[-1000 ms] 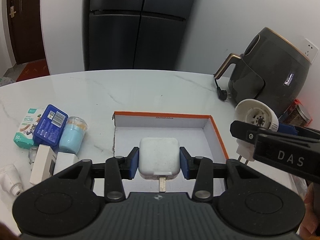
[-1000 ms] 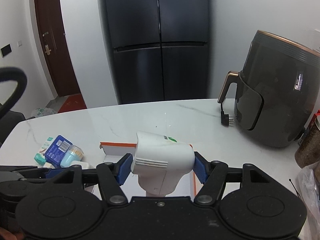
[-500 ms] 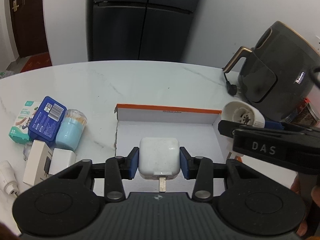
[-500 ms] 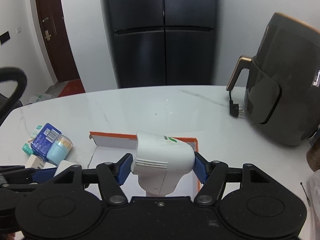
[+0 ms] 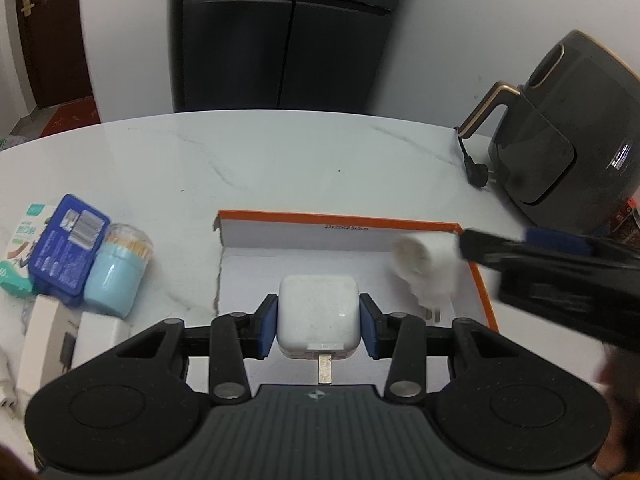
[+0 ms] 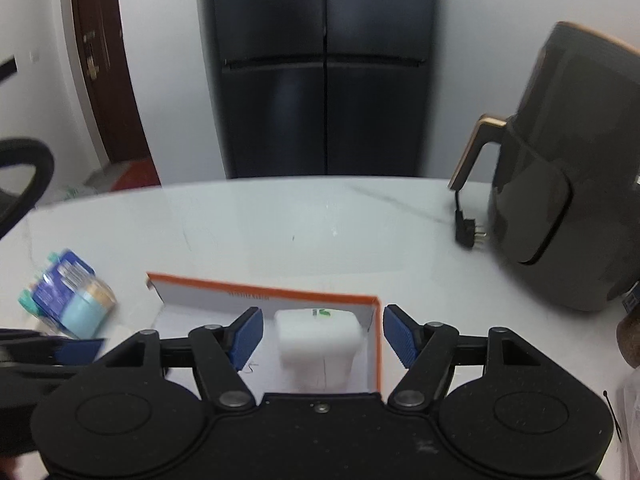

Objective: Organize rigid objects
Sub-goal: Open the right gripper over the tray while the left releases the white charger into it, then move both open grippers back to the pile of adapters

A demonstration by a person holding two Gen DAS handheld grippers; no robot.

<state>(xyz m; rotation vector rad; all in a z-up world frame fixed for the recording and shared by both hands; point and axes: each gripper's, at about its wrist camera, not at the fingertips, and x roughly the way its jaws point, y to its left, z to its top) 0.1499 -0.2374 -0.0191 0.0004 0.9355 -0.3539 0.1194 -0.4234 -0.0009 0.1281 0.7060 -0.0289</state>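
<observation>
Right tongs [image 6: 323, 336] opening, white plug adapter [image 6: 318, 340] loose in orange-rimmed box [image 5: 340, 216]; left tongs [image 5: 319, 320] clamp square charger [image 5: 318, 316] above it; bench [image 5: 240, 152] items left.

White charger [image 5: 318, 314] above box [image 5: 340, 227]; plug [image 6: 318, 340] inside.

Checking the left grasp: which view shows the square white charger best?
The left wrist view: the square white charger sits sharp and centred, clamped between the left gripper fingers, prong toward the camera. The right wrist view does not show it.
</observation>
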